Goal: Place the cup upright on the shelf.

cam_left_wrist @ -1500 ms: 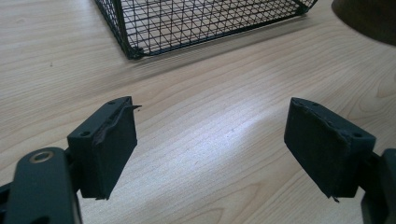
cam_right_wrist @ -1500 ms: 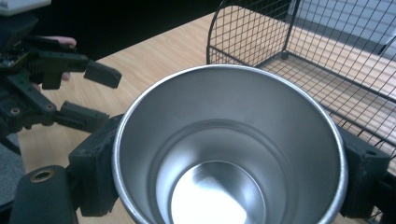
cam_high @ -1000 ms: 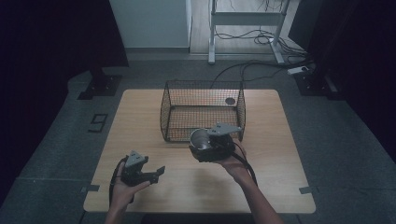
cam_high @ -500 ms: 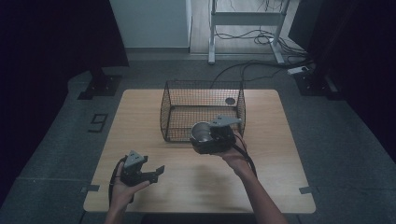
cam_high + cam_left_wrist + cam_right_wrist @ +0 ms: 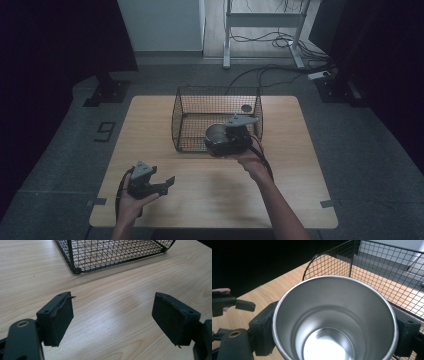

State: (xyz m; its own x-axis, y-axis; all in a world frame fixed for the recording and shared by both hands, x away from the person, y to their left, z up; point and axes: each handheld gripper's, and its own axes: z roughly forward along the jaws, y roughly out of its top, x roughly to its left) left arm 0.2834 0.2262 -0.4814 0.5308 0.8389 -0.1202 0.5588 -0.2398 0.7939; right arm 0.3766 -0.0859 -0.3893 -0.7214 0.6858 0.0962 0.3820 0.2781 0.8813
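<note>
The steel cup (image 5: 334, 320), mouth up, sits pinched between the right gripper (image 5: 231, 134)'s jaws at the near wall of the wire basket (image 5: 190, 107), which lies just beyond it; the left gripper (image 5: 150, 182) rests spread, well apart.

Ahead of the left gripper's (image 5: 112, 322) spread fingers (image 5: 58, 317) lies bare wooden surface (image 5: 120, 302), open up to the near corner of the wire basket (image 5: 112, 253), whose mesh wall bars the way beyond. The right gripper's (image 5: 226, 140) fingers (image 5: 263, 327) clamp a steel cup (image 5: 334, 320) at the basket's near wall; mesh stands just ahead and to their right, while the basket's top is open above.
</note>
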